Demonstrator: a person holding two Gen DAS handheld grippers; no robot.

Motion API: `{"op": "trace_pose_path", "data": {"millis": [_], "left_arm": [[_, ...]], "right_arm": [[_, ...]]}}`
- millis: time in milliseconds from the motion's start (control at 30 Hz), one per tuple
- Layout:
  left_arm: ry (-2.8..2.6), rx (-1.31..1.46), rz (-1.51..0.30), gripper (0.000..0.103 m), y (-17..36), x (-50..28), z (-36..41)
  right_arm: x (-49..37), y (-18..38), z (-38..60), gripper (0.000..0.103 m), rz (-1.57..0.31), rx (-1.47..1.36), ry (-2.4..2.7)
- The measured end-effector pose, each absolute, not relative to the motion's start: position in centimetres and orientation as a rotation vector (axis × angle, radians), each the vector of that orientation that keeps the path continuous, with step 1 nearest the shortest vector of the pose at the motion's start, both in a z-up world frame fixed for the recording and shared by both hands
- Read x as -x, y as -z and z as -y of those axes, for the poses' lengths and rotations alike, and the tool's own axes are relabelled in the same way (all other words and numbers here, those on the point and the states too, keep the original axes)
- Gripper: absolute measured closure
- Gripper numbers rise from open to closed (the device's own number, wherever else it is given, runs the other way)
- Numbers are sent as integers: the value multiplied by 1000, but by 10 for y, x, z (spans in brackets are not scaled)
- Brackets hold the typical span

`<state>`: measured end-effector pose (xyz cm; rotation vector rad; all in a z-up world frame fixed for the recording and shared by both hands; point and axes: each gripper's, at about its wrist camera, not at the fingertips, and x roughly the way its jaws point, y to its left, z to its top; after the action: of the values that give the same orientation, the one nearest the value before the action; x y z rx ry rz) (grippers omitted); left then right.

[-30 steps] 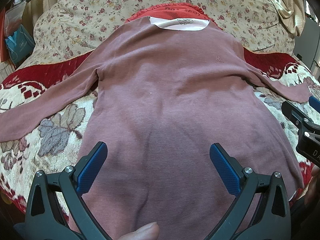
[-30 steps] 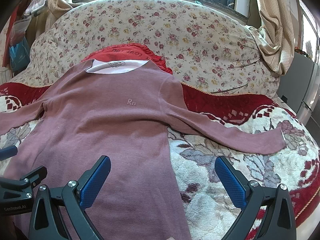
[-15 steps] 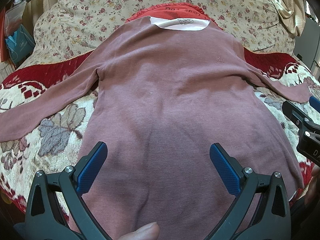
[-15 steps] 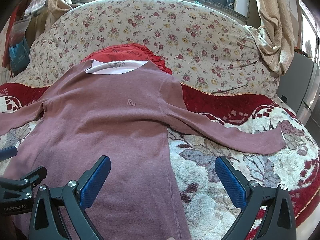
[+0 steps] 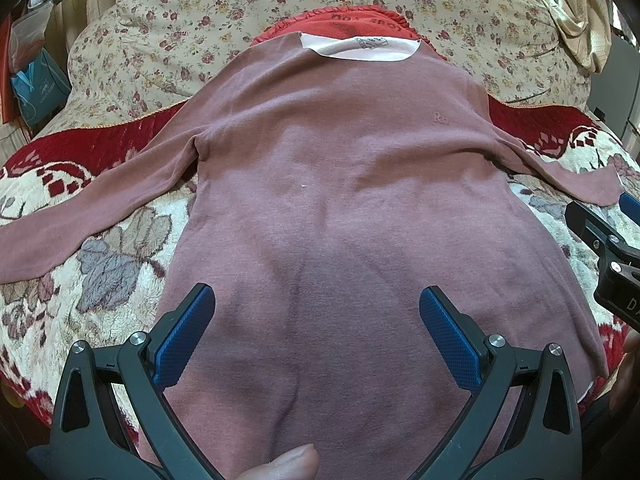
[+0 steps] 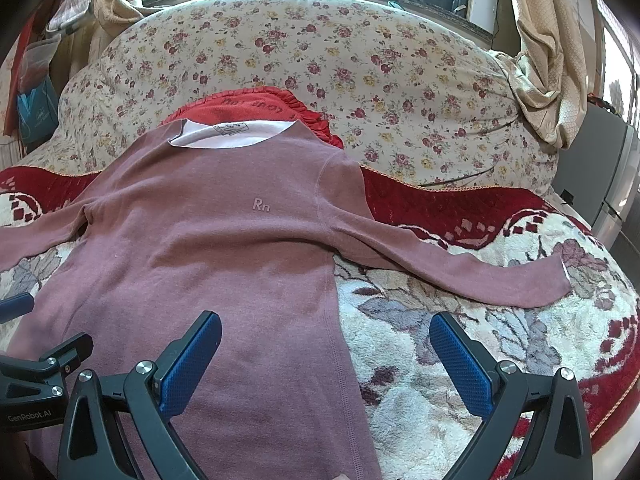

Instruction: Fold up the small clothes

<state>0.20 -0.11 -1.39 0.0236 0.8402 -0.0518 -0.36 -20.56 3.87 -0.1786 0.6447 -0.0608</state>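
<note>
A mauve long-sleeved shirt [image 5: 340,208] lies flat, face up, on the bed, collar far, both sleeves spread out; it also shows in the right wrist view [image 6: 224,248]. My left gripper [image 5: 316,320] is open and empty above the shirt's lower middle. My right gripper [image 6: 326,344] is open and empty above the shirt's right side seam, with the right sleeve [image 6: 480,272] stretched out beyond it. Each gripper shows at the edge of the other's view.
A red and cream plush blanket [image 6: 500,344] covers the bed. A floral quilt [image 6: 360,64] is heaped at the back, with a red garment [image 6: 256,104] under the collar. A blue bag [image 5: 36,88] is at far left, curtains [image 6: 548,60] at right.
</note>
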Motion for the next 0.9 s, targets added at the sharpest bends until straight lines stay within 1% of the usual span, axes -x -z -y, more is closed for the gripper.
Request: {"op": "trace_pose_path", "data": {"millis": [900], "left_arm": [[52,-24,-841,0,14,-3,0]], "right_arm": [[4,-40,208,0,-644,177,63]]}}
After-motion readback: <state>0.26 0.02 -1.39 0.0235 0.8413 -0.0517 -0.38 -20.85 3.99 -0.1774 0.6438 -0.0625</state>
